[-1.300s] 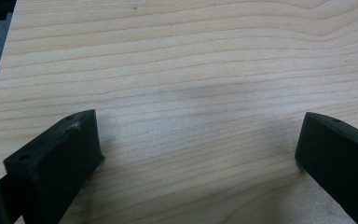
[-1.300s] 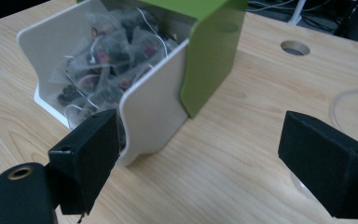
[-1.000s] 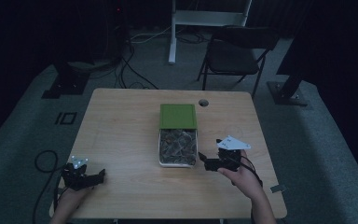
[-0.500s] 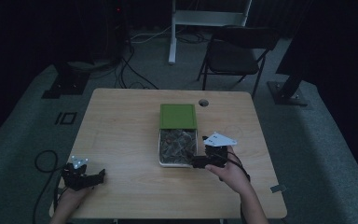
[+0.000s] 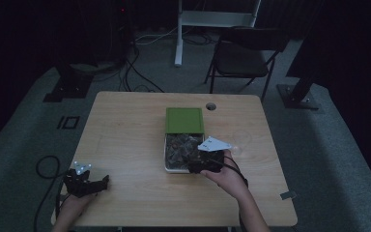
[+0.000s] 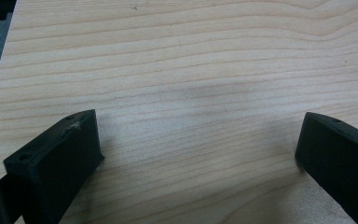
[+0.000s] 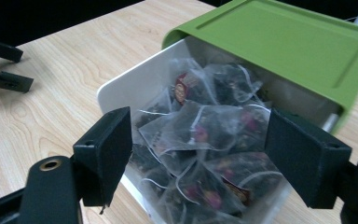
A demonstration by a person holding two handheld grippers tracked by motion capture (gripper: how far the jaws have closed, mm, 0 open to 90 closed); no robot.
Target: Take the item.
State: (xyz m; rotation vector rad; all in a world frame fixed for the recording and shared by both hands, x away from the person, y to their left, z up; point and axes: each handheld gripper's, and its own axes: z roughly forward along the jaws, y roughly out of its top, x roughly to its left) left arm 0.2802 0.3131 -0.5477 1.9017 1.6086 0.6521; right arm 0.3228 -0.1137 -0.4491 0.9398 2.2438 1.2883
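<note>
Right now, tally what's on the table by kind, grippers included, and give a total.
Grippers: 2, left gripper and right gripper
White box of tea bags: 1
Green lid: 1
Clear glass: 1
Tea bags: many, overlapping, cannot count
Total without the bags: 5

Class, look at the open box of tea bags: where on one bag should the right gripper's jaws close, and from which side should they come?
Judging by the pile, take the topmost tea bag by its raised, puffed middle, coming from above through the open box. The green lid covers the far end, and the right gripper, open, already straddles this bag.
</note>
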